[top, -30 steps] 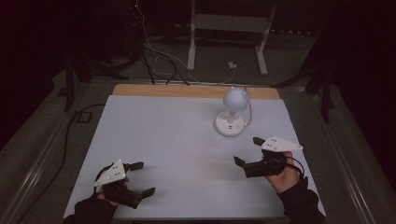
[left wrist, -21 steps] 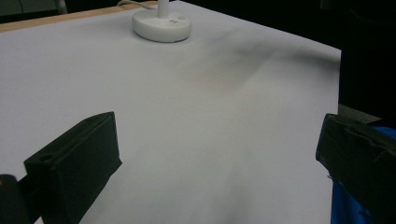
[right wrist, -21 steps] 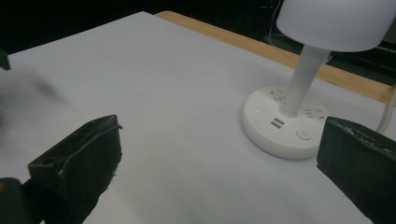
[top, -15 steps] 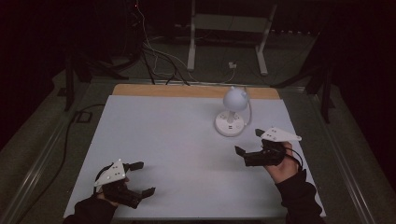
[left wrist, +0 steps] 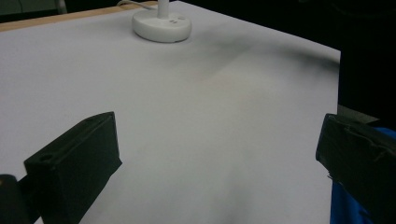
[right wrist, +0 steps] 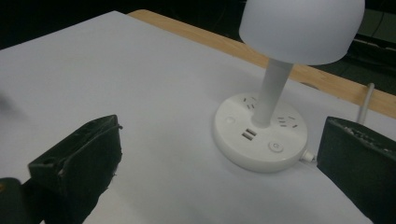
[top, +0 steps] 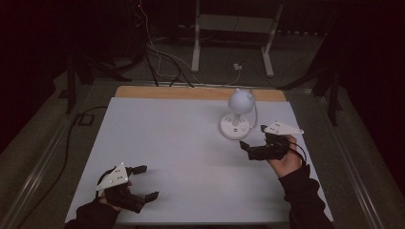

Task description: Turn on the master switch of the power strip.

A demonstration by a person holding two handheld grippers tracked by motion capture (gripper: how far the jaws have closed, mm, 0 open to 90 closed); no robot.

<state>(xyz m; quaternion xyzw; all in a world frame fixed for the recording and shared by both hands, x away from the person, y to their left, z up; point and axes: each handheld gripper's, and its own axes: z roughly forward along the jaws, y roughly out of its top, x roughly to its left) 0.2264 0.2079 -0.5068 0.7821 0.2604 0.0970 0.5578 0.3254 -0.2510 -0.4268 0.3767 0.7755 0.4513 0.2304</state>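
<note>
High view: we saw a white-topped table (top: pixel 181 157) with a wooden strip along its far edge; the lamp served as our landmark. That white desk lamp (top: pixel 237 114) stood on the table's far right part, its round base (right wrist: pixel 260 132) carrying sockets, two USB ports and a button, its dome shade (right wrist: pixel 301 26) on a slim stem. The left gripper (top: pixel 143 182) rested well apart from the lamp, at the near left corner, its jaws spread wide with nothing between them. The right gripper (top: pixel 252 139) hovered just beside the lamp's base, on its near right side, jaws likewise wide and empty, framing the base in the right gripper view.
</note>
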